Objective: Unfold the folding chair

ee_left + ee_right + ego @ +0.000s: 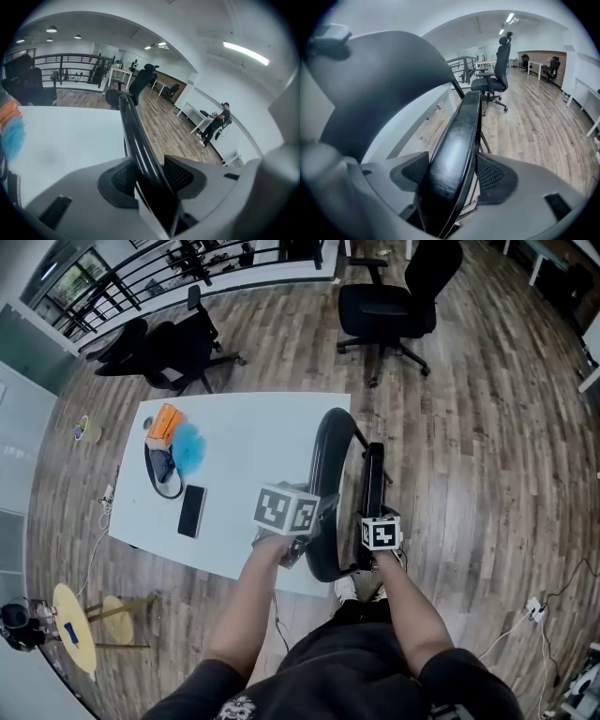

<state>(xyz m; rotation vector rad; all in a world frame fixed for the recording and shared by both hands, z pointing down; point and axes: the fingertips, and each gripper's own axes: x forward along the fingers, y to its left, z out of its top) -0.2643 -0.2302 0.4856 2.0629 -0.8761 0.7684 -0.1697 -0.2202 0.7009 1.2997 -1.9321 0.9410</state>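
Observation:
The black folding chair stands folded against the white table's right edge. In the head view its curved back tube (pixel 323 456) and flat padded seat (pixel 374 474) lie side by side. My left gripper (pixel 314 521) is shut on the back tube (pixel 133 131), which runs up between the two pads of the left gripper (pixel 146 176). My right gripper (pixel 375 512) is shut on the padded seat edge (pixel 461 131), and both pads of the right gripper (pixel 452 176) touch it. The chair's dark backrest (pixel 379 79) fills the left of the right gripper view.
The white table (pixel 253 427) carries a black phone (pixel 191 511), an orange pack (pixel 164 423) and a blue fluffy thing (pixel 190 448). Office chairs (pixel 389 306) (pixel 173 348) stand on the wood floor beyond. A yellow stool (pixel 80 624) is at lower left. A person (pixel 218 124) stands far off.

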